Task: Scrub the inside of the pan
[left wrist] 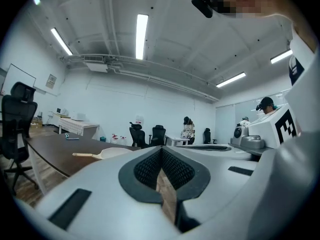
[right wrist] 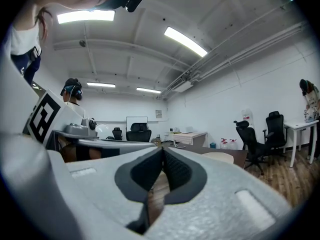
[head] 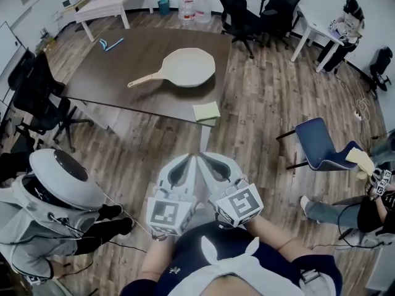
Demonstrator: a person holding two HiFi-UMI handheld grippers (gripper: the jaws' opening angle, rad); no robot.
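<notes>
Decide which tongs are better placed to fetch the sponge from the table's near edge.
Right, probably. Both tongs are shut and empty, but the right tongs point almost straight at the sponge, while the left tongs sit further left.

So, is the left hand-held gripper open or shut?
Shut: the left hand-held gripper has its jaw tips touching, nothing between them.

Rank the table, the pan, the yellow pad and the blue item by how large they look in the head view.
1. table
2. pan
3. yellow pad
4. blue item
The blue item lies farther off, so last place is unsure.
</notes>
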